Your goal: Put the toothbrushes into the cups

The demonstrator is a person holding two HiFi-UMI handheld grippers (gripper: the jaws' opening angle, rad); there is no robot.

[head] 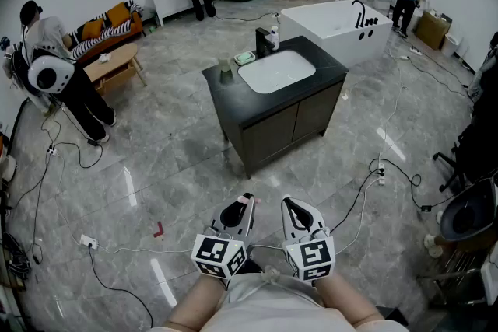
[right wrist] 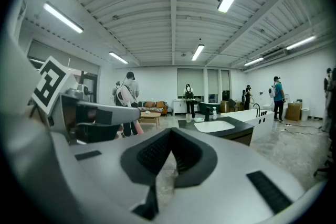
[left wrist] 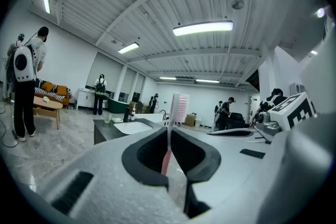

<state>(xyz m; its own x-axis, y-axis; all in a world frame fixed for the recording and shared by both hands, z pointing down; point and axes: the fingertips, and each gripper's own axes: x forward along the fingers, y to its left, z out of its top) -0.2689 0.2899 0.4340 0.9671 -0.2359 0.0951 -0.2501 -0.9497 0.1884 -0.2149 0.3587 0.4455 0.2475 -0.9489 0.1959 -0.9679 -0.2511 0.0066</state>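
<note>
A pink toothbrush [left wrist: 176, 110] stands upright between the jaws of my left gripper [left wrist: 169, 139], which is shut on its handle, bristles at the top. In the head view both grippers hang low over the floor, the left gripper [head: 243, 206] with the toothbrush's pink tip [head: 246, 199] showing. Beside it, my right gripper [head: 289, 206] is shut and holds nothing; its tips meet in the right gripper view [right wrist: 171, 131]. A small pale cup [head: 226, 64] stands on the dark vanity [head: 226, 85] far ahead, left of the white basin. The cup [right wrist: 188, 118] is apart from both grippers.
On the vanity stand a black tap, a soap bottle [head: 274, 37] and a green soap dish [head: 245, 57]. A white bathtub [head: 334, 23] lies behind it. Cables [head: 373, 175] trail over the marble floor. Several people stand around the room; a coffee table [head: 113, 62] is at left.
</note>
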